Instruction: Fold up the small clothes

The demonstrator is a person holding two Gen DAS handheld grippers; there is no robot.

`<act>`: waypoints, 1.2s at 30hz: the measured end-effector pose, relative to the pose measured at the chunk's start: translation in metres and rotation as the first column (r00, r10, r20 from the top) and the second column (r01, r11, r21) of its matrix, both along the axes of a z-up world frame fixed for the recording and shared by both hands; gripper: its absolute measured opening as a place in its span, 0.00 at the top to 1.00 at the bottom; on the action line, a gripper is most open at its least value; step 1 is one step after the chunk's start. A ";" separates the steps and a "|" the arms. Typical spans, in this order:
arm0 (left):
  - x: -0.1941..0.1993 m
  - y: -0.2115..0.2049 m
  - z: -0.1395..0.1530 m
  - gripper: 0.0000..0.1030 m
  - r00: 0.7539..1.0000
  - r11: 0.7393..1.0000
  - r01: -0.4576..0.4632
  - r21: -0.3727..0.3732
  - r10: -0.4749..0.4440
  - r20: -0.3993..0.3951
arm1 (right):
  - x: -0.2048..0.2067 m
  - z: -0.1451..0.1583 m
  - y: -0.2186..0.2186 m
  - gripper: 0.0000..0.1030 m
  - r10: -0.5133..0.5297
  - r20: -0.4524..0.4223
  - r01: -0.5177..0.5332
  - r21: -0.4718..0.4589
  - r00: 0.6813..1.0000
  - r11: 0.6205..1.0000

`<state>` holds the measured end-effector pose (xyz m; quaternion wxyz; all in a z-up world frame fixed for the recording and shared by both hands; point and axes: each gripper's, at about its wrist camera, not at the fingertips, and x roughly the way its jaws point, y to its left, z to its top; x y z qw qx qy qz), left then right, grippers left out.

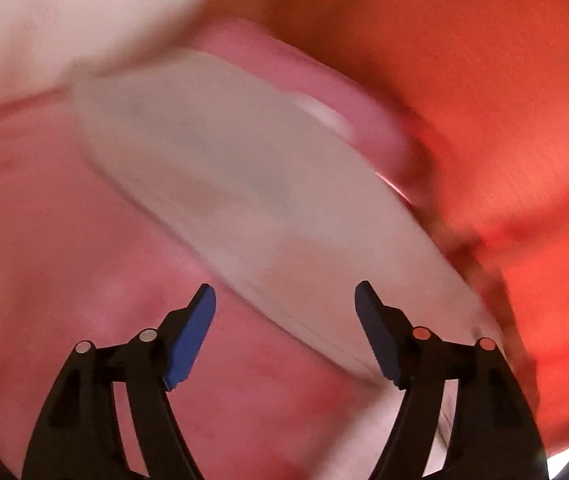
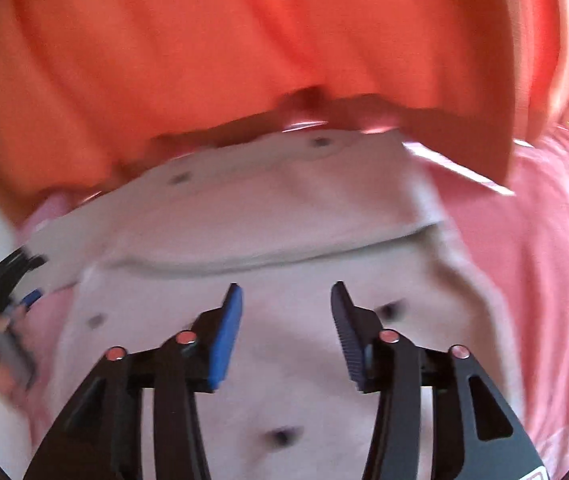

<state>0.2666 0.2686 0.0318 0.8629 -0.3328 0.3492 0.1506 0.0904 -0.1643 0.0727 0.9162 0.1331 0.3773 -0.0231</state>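
A small pale grey garment [image 2: 284,216] with dark dots lies folded on a pink cloth [image 2: 524,260]; a fold edge runs across its middle. My right gripper [image 2: 286,300] is open and empty, just above the garment's near half. In the left wrist view the same garment [image 1: 244,168] is a blurred pale slab lying diagonally on the pink cloth [image 1: 44,220]. My left gripper [image 1: 286,294] is open and empty, its fingertips over the garment's near edge. The left gripper also shows in the right wrist view [image 2: 12,280] at the far left, beside the garment's corner.
An orange-red cloth [image 2: 244,40] fills the far side in both views and overlaps the garment's far edge. It also shows in the left wrist view [image 1: 484,80]. A white surface [image 1: 64,20] lies at the upper left. Both views are motion-blurred.
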 end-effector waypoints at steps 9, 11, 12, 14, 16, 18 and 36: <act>0.011 0.133 -0.031 0.40 0.963 0.963 -0.266 -0.053 0.263 -0.053 | 0.014 -0.042 0.053 0.53 0.115 -0.105 -0.129 -0.130 0.988 0.983; 0.022 0.134 -0.029 0.54 0.969 0.971 -0.240 0.005 0.240 -0.056 | 0.017 -0.047 0.052 0.53 0.101 -0.112 -0.114 -0.122 0.989 0.986; 0.025 0.134 -0.028 0.59 0.969 0.971 -0.238 0.024 0.239 -0.067 | 0.018 -0.048 0.052 0.53 0.094 -0.110 -0.107 -0.127 0.990 0.986; 0.027 0.138 -0.026 0.72 0.966 0.968 -0.247 0.036 0.249 -0.070 | 0.018 -0.047 0.051 0.53 0.078 -0.096 -0.091 -0.137 0.992 0.986; 0.028 0.137 -0.017 0.94 0.980 0.980 -0.199 -0.025 0.199 0.002 | 0.018 -0.044 0.050 0.52 0.063 -0.084 -0.074 -0.136 0.994 0.988; 0.025 0.121 0.010 0.94 0.982 0.985 -0.172 0.004 0.171 0.081 | 0.019 -0.044 0.049 0.52 0.048 -0.077 -0.058 -0.132 0.996 0.990; 0.009 -0.345 0.021 0.56 0.697 0.708 0.698 0.103 -0.705 0.130 | 0.034 -0.051 -0.008 0.49 -0.130 -0.068 0.118 -0.156 0.989 0.981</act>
